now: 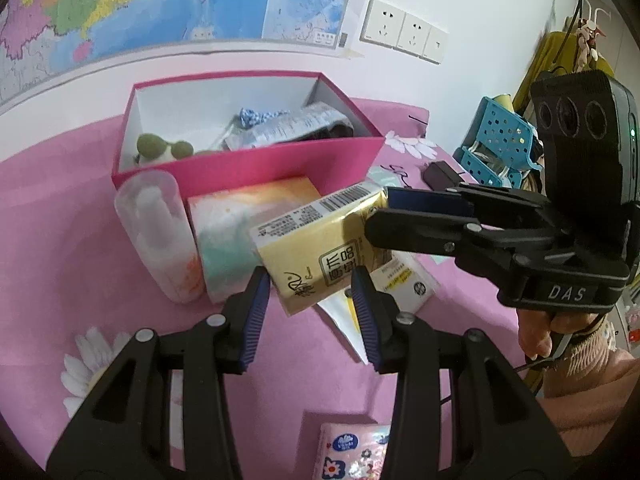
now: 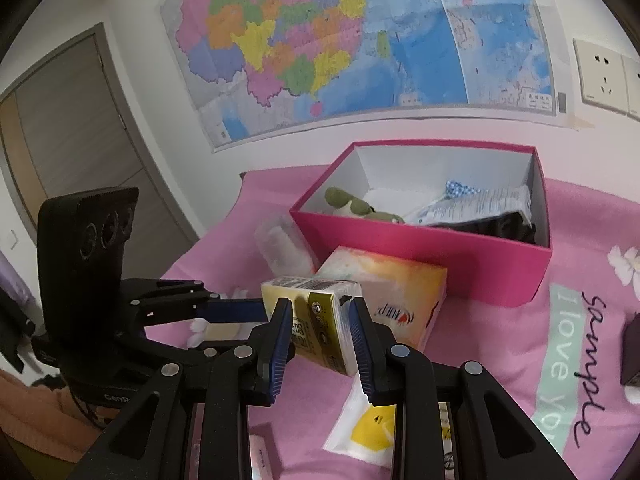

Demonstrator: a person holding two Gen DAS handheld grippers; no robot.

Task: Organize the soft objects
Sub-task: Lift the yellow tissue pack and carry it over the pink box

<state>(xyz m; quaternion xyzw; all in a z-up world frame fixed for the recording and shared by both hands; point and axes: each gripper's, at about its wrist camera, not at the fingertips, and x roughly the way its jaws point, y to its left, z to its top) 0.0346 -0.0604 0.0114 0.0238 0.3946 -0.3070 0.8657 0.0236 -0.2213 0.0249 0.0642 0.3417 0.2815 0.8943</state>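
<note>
Holding a yellow tissue pack between both sets of fingers, I have it tilted in the air just in front of the pink box. My left fingers point down and forward, pinching the pack's near end between their blue pads. My right fingers come in from the side and pinch the other end; in the left view that gripper reaches across from the right, with my hand on its handle. Below the pack lies a larger pastel tissue packet, touching the box front, with a clear cup just beside it on its side. Inside the box sit a green plush and a printed pouch. Flat white-and-yellow packets lie on the pink cloth under my fingers.
</note>
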